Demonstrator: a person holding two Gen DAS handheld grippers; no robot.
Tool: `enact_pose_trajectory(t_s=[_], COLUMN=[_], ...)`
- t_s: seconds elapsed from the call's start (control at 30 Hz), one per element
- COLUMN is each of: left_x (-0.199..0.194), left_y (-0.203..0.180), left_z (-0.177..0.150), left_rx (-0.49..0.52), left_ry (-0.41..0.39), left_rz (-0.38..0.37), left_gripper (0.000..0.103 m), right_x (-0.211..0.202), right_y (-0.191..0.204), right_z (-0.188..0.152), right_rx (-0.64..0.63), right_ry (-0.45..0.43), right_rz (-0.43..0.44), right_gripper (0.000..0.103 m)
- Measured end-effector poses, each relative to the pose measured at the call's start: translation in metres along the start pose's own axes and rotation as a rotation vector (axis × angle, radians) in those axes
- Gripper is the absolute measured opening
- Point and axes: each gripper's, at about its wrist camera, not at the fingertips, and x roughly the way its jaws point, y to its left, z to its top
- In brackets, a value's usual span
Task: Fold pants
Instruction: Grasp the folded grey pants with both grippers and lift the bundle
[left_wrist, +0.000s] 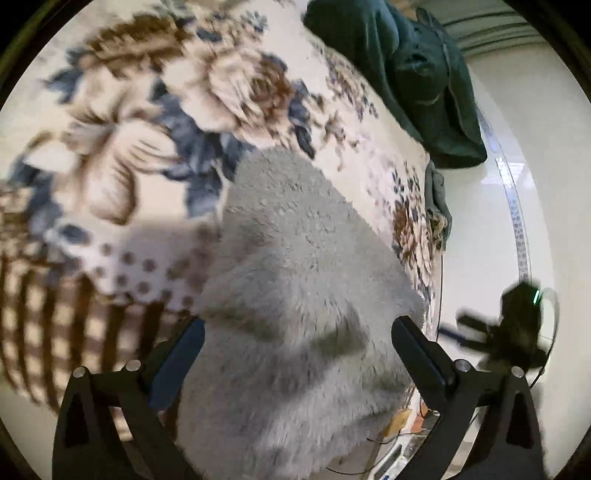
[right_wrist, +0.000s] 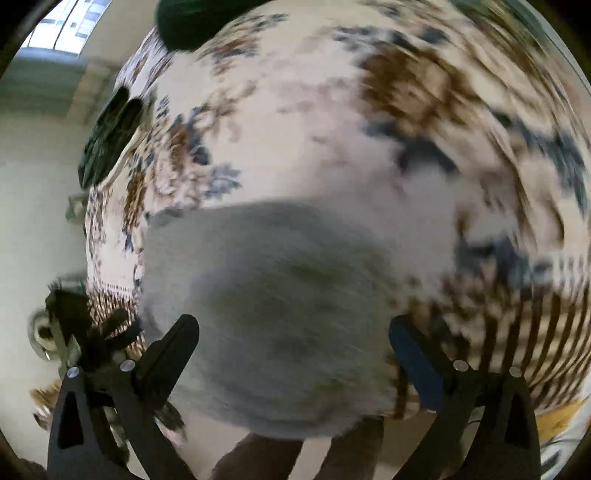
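Note:
The grey fluffy pants (left_wrist: 295, 295) lie folded in a thick pad on the floral blanket (left_wrist: 147, 129), near the bed's edge. My left gripper (left_wrist: 299, 330) hangs over them, open wide; its fingers (left_wrist: 184, 343) straddle the fabric without pressing it. In the right wrist view the pants (right_wrist: 277, 314) are blurred. My right gripper (right_wrist: 291, 326) is also open wide above them, with nothing clamped. Each view shows the other gripper as a dark blur off the bed's side: the right gripper (left_wrist: 472, 332) and the left gripper (right_wrist: 125, 328).
A dark green garment (left_wrist: 413, 81) lies heaped at the far end of the bed, with another dark green piece (right_wrist: 110, 140) at the bed's edge. Pale floor (left_wrist: 480, 240) runs beside the bed. A person's legs (right_wrist: 295, 458) stand at the near edge.

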Motion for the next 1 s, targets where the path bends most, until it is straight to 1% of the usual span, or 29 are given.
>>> enact_pose_trajectory(t_s=[0.03, 0.07, 0.1, 0.13, 0.2, 0.23, 0.27, 0.37, 0.47, 0.53, 0.57, 0.6, 0.63, 0.67, 0.7, 0.83, 0.9, 1.0], left_x=[0.008, 0.015, 0.022, 0.029, 0.042, 0.048, 0.055, 0.064, 0.063, 0.058, 0.053, 0.052, 0.049, 0.044, 0.043, 0.029, 0.016, -0.015], left_y=[0.002, 0.004, 0.005, 0.009, 0.021, 0.028, 0.037, 0.057, 0.061, 0.059, 0.056, 0.052, 0.047, 0.043, 0.041, 0.037, 0.028, 0.014], left_z=[0.000, 0.002, 0.002, 0.002, 0.002, 0.001, 0.000, -0.002, -0.002, -0.001, -0.001, 0.003, 0.004, 0.004, 0.004, 0.004, 0.005, 0.016], left_rx=[-0.005, -0.007, -0.008, -0.009, -0.034, -0.052, -0.076, -0.130, -0.126, -0.116, -0.107, -0.103, -0.088, -0.062, -0.054, -0.065, -0.050, -0.032], left_ry=[0.022, 0.038, 0.050, 0.066, 0.099, 0.115, 0.134, 0.154, 0.162, 0.152, 0.134, 0.120, 0.108, 0.091, 0.084, 0.082, 0.078, 0.046], left_rz=[0.003, -0.005, -0.002, 0.005, -0.010, -0.017, -0.054, -0.110, -0.137, -0.152, -0.164, -0.176, -0.170, -0.160, -0.161, -0.175, -0.178, -0.181], left_gripper=[0.103, 0.103, 0.103, 0.103, 0.103, 0.103, 0.103, 0.103, 0.103, 0.101, 0.093, 0.077, 0.073, 0.066, 0.061, 0.057, 0.057, 0.057], right_x=[0.008, 0.016, 0.030, 0.045, 0.073, 0.086, 0.094, 0.115, 0.124, 0.124, 0.123, 0.120, 0.117, 0.113, 0.108, 0.082, 0.067, 0.045], right_y=[-0.021, -0.035, -0.052, -0.069, -0.089, -0.095, -0.098, -0.104, -0.103, -0.099, -0.095, -0.091, -0.085, -0.080, -0.074, -0.050, -0.036, -0.004], right_z=[-0.010, -0.017, -0.024, -0.031, -0.039, -0.042, -0.043, -0.040, -0.035, -0.033, -0.033, -0.034, -0.034, -0.033, -0.033, -0.032, -0.030, -0.023], right_rx=[0.031, 0.060, 0.108, 0.159, 0.208, 0.221, 0.230, 0.259, 0.271, 0.274, 0.268, 0.258, 0.245, 0.233, 0.211, 0.180, 0.164, 0.137], right_ry=[-0.005, 0.005, 0.025, 0.049, 0.072, 0.077, 0.079, 0.080, 0.106, 0.113, 0.109, 0.102, 0.093, 0.088, 0.077, 0.035, 0.023, 0.007], right_rz=[0.034, 0.062, 0.110, 0.173, 0.289, 0.360, 0.406, 0.532, 0.561, 0.589, 0.599, 0.606, 0.604, 0.597, 0.585, 0.563, 0.564, 0.580], right_gripper=[0.103, 0.103, 0.103, 0.103, 0.103, 0.103, 0.103, 0.103, 0.103, 0.103, 0.096, 0.075, 0.066, 0.062, 0.056, 0.051, 0.049, 0.049])
